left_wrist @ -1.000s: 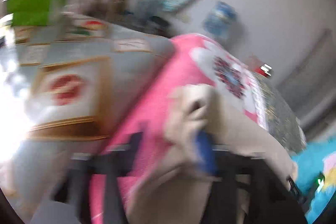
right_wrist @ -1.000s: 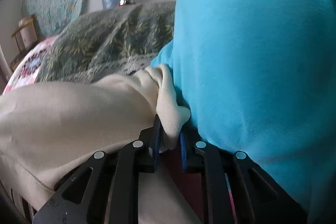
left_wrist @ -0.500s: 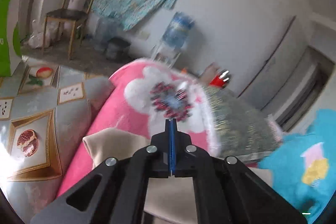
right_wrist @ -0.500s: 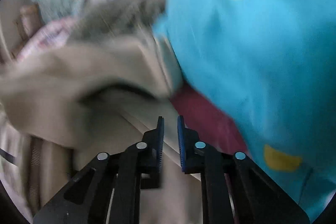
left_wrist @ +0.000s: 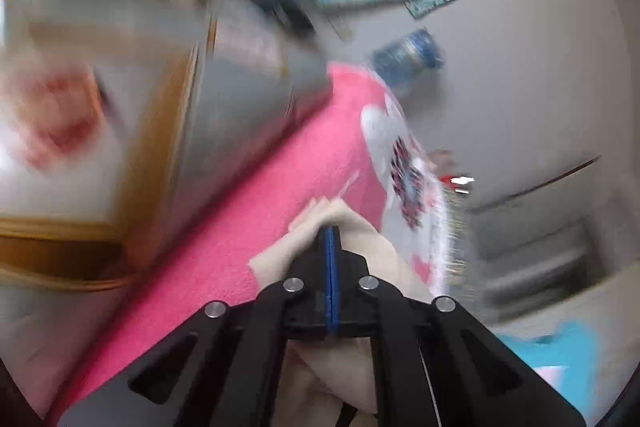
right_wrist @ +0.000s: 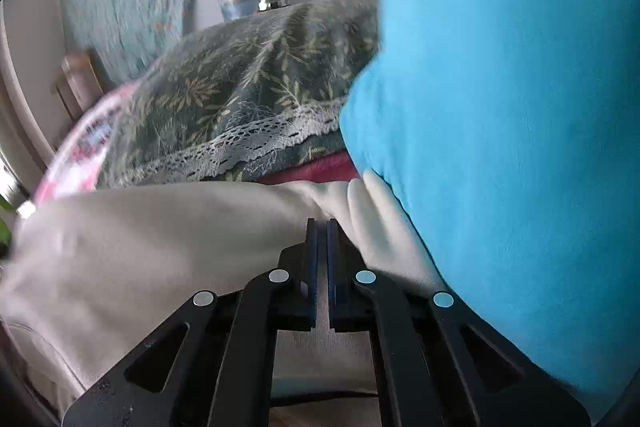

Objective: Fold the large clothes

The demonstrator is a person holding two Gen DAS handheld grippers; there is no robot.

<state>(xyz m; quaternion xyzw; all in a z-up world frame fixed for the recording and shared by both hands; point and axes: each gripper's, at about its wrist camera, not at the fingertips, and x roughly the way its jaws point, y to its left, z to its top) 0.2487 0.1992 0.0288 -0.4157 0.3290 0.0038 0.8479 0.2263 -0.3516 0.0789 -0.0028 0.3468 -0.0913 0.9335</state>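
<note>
With both grippers [left_wrist: 331, 233] [right_wrist: 322, 225] pinched on the beige garment [right_wrist: 152, 251], a thin bite could slip at lower centre.

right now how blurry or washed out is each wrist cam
Left wrist view: heavy motion smear over the floor tiles and wall, blown-out white at the left edge; only the left gripper is crisp. Right wrist view: mostly sharp, the lace trim readable, slight blur at the left rim.

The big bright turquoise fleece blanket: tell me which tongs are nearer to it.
Right. The right tongs sit right beside the turquoise fleece blanket, tips at the cream cloth garment. The left tongs are at the garment's other end, over the pink blanket, turquoise far off.
</note>
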